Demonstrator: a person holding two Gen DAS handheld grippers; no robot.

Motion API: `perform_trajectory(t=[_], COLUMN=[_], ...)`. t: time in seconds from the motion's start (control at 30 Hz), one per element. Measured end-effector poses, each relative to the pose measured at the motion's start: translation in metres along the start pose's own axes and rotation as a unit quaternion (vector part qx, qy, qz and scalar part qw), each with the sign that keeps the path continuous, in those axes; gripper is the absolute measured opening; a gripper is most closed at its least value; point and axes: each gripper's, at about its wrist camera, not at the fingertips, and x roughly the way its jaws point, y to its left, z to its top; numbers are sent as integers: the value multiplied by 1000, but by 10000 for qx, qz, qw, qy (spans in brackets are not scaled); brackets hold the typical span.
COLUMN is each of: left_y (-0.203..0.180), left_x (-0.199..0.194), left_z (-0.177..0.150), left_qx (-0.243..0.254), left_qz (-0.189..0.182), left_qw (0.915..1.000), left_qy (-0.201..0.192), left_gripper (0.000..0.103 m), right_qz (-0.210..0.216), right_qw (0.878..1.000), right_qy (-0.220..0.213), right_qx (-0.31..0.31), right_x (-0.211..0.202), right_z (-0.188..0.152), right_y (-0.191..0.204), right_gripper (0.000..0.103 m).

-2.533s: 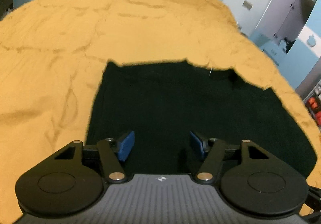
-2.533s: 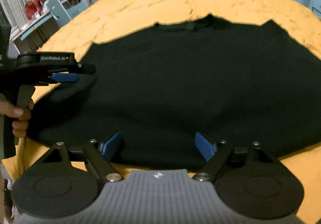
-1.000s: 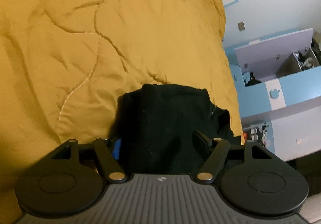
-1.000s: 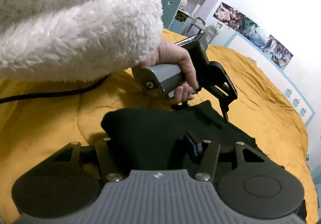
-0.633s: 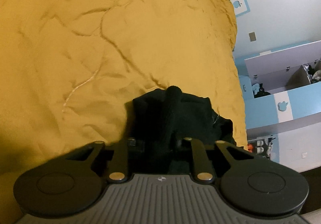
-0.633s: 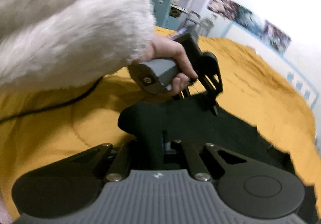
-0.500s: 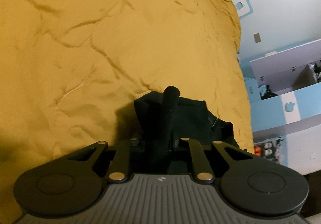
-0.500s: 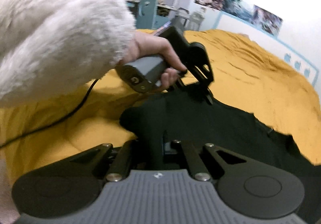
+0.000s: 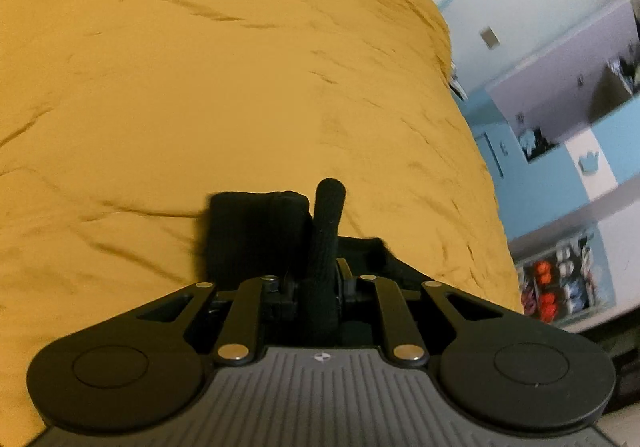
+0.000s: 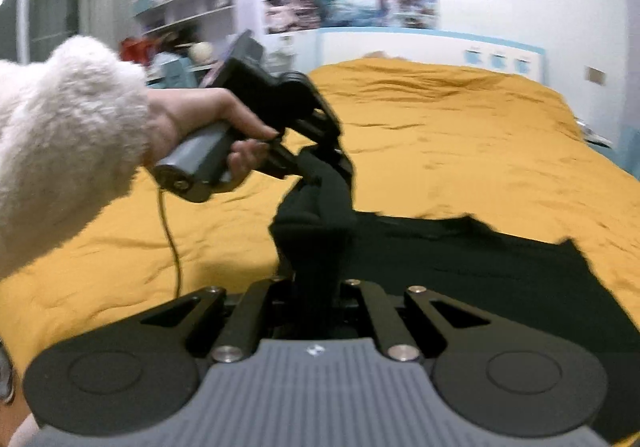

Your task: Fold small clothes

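Both hand-held grippers are up off the bed now compared to a second ago, when they were still wide apart down at the fabric, and the garment's edge has come up with them.

Biggest thing in view is the bed with its mustard-yellow quilt (image 10: 460,135), wrinkled all over and filling most of both views. Lying on it is the black garment (image 10: 500,271), some kind of knit top. Most of it is still spread flat on the quilt on the right of the right wrist view, while the near left edge is pulled up into a bunched ridge between the two grippers.

Over on the left, a fluffy white sleeve (image 10: 60,151) and the person's left hand (image 10: 216,127) are wrapped round the grey handle of the left hand-held gripper (image 10: 320,171), which is clamped on a fold of the black garment. From its own camera you can see that left gripper (image 9: 320,283) with a rolled bit of knit poking up between its fingers.

The right hand-held gripper (image 10: 316,287) is clenched tight on the same edge nearer the camera, fabric squeezed between its fingers. A thin black cable (image 10: 172,239) hangs from the left handle down over the quilt.
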Motion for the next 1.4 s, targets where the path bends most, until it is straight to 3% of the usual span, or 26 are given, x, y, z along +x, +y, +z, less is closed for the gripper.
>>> perform_trajectory(t=[0.33, 0.7, 0.9, 1.4], left_y=[-114, -184, -203, -224], left_x=[93, 170, 191, 202], left_z=[-17, -50, -59, -66], left_qx=[646, 1168, 1475, 1580], left_qz=[17, 97, 394, 398], left_qw=[9970, 9889, 9830, 9812], left_qy=[425, 908, 1020, 1035], left_gripper=[17, 17, 17, 16], right_qz=[-629, -1108, -1197, -1189], right_qw=[9901, 9659, 9516, 9247], right_qy=[-134, -125, -119, -236], right_qx=[1247, 2335, 2827, 3608], right_x=[-35, -58, -58, -73], right_z=[-24, -73, -93, -111], right_y=[-118, -210, -238, -255], right_gripper=[0, 0, 0, 0])
